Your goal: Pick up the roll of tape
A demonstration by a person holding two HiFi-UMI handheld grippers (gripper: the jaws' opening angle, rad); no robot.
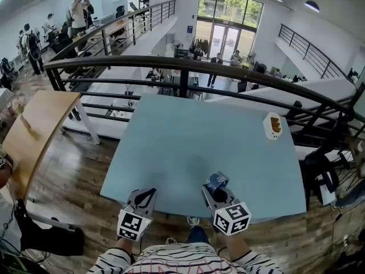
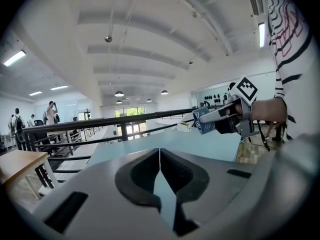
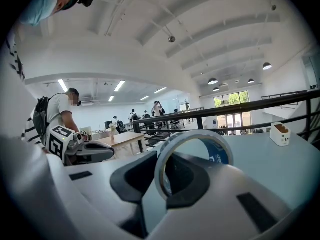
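- The right gripper [image 3: 161,180] has its jaws clamped on the rim of the roll of tape [image 3: 222,155], which stands upright between them with its blue inner face showing.
- The left gripper [image 2: 159,156] has its jaws pressed together with nothing between them.
- In the head view both grippers sit over the near edge of the light blue table [image 1: 188,147], the left one well apart from the tape.
- A small white box [image 1: 273,125] rests near the table's far right edge.
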